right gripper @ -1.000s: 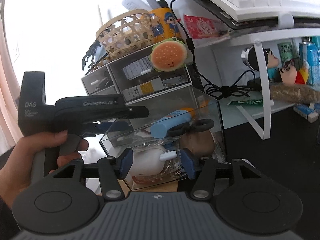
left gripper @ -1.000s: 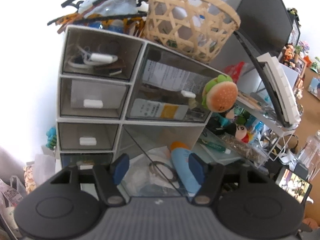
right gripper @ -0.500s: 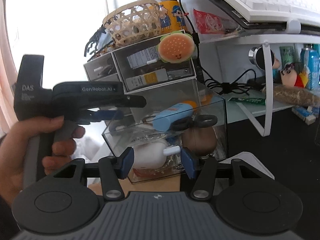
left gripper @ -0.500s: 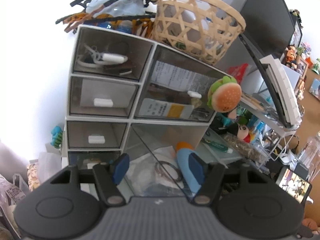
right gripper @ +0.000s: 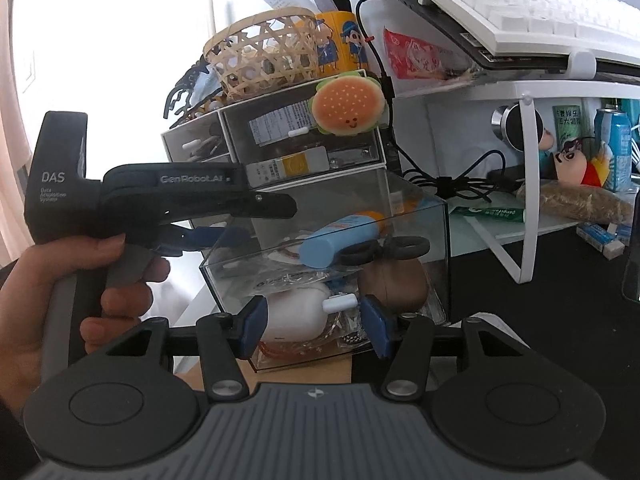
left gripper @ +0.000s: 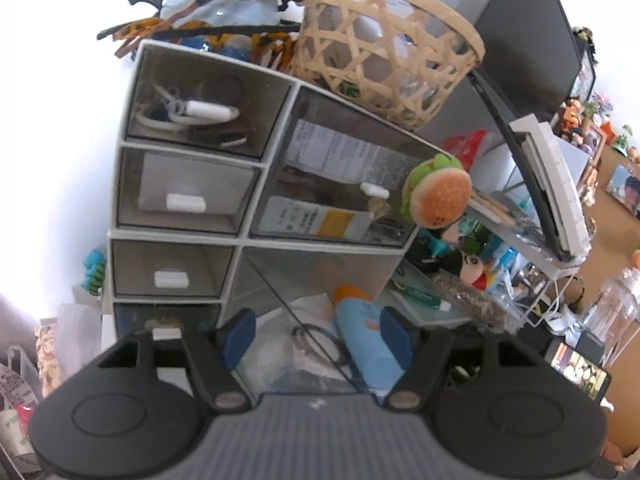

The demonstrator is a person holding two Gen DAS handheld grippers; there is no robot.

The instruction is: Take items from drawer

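Here I have the clear drawer (right gripper: 424,240) pulled out from the bottom of the white organizer (left gripper: 120,184), with the blue tube (right gripper: 340,236) lying inside on top of the clutter, beside black scissors (right gripper: 384,248). My left gripper (left gripper: 316,336) hangs over the open drawer with its jaws spread and nothing between the pads; they have just widened a little. My right gripper (right gripper: 316,320) sits at the drawer's front, jaws apart on either side of the small white handle (right gripper: 340,303), apparently not touching it.

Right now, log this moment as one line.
drawer: pulled out, full | left hand-held gripper: open above blue tube | right hand-held gripper: open around drawer handle
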